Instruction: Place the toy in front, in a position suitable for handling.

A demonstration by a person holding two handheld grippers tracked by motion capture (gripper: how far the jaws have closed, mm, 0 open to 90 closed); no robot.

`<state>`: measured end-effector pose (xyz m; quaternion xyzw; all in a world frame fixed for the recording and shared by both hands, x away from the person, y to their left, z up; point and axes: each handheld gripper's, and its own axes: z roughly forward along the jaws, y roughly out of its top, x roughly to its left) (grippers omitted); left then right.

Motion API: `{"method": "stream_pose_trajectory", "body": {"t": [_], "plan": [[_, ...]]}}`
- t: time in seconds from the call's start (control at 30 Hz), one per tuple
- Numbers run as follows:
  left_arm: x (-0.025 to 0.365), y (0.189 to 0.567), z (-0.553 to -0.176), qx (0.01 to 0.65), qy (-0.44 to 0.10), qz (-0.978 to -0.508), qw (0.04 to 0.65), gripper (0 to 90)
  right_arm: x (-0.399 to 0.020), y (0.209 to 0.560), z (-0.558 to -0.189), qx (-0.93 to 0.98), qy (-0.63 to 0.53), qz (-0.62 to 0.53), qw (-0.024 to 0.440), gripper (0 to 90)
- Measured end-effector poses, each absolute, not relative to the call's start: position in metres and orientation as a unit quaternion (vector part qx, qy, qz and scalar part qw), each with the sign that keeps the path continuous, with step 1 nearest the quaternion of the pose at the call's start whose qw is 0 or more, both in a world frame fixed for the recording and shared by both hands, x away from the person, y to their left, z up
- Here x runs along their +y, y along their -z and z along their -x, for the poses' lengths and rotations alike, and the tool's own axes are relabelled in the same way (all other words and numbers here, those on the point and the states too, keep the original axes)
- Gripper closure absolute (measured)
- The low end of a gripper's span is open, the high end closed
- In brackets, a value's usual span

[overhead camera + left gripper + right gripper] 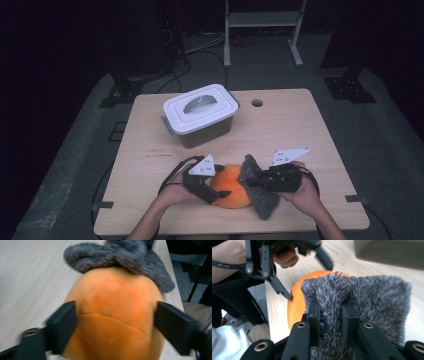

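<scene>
Near edge of the table (300, 120): an orange plush ball (231, 186) sits between the two hands. Left gripper (216, 181) straddles the ball, jaws spread wide on either side of it; whether the pads press on it I cannot tell. Right gripper (250, 181) is clenched on a grey fuzzy cloth (262, 197), which lies against the ball's right side. A lidded white container (200, 112) stands farther back, well apart.

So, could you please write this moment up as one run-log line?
left tongs: astride orange plush ball | right tongs: shut on grey fuzzy cloth | cloth against ball | lidded box: untouched
</scene>
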<state>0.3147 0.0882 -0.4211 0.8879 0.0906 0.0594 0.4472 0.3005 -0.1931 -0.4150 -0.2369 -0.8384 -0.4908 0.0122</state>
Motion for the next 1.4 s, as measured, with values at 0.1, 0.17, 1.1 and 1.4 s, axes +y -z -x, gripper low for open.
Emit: {"method": "stream_pose_trajectory", "body": {"t": [0.1,0.17,1.1,1.4], "plan": [[0.085,0.428,-0.313,0.083,-0.06,-0.889,0.447,10.5,-0.193,0.418,-0.298,-0.844,0.485,0.228,0.025,72.0],[0.084,0.425,-0.308,0.06,-0.092,-0.888,0.446,22.6,-0.196,0.417,-0.297,-0.846,0.481,0.23,0.024,72.1],[0.08,0.424,-0.305,0.038,-0.089,-0.881,0.463,24.3,-0.191,0.401,-0.295,-0.853,0.469,0.227,-0.015,72.6],[0.085,0.429,-0.309,0.046,-0.075,-0.883,0.462,24.5,-0.183,0.404,-0.298,-0.856,0.47,0.215,-0.004,72.5]]}}
